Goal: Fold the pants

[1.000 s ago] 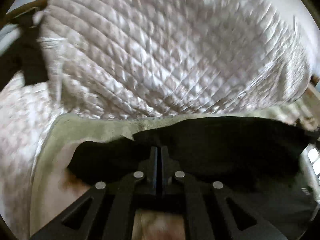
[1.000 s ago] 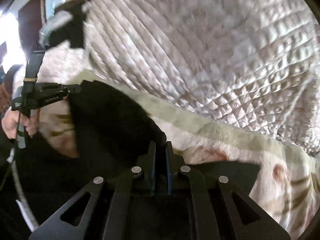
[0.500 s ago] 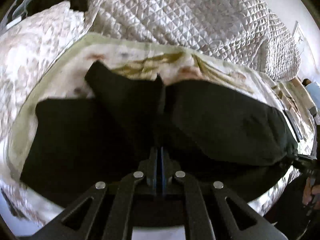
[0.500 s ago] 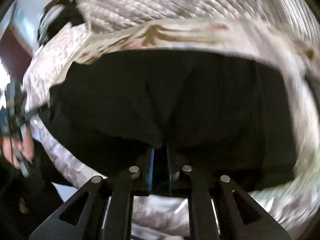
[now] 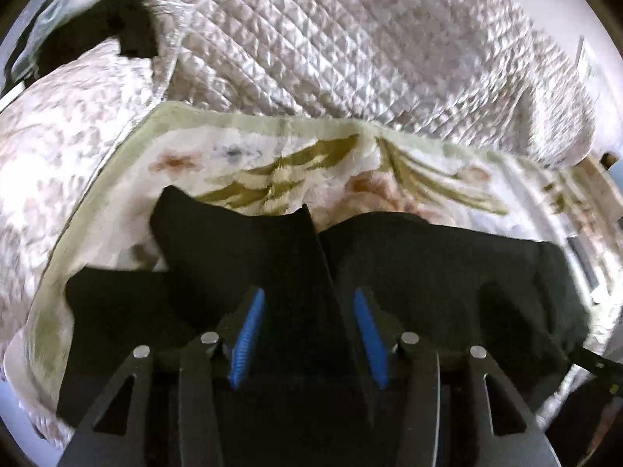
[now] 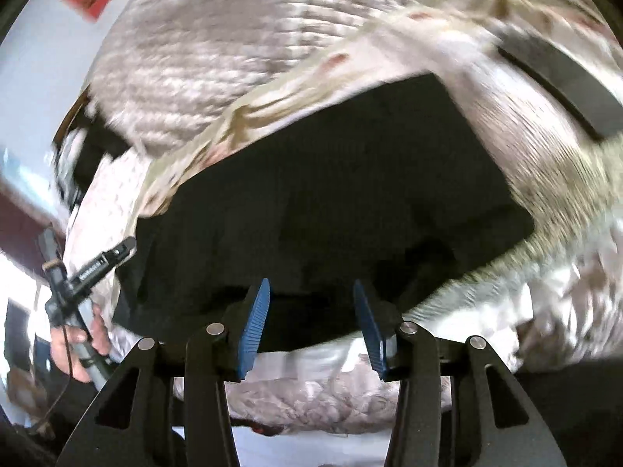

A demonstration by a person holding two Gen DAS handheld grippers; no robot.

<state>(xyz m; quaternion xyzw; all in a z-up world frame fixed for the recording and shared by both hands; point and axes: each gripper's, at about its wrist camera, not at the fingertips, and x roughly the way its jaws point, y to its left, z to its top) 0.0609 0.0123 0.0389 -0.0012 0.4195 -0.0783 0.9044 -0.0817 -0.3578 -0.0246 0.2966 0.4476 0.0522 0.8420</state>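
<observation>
Right gripper jaws just opened above black pants.

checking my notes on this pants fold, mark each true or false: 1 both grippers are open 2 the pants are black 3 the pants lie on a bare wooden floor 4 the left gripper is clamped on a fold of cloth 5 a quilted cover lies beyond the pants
1. True: the left gripper and the right gripper both stand open.
2. True: the pants are black.
3. False: they lie on a floral blanket.
4. False: its blue pads stand apart from the cloth ridge between them.
5. True: a quilted cover lies beyond.
</observation>
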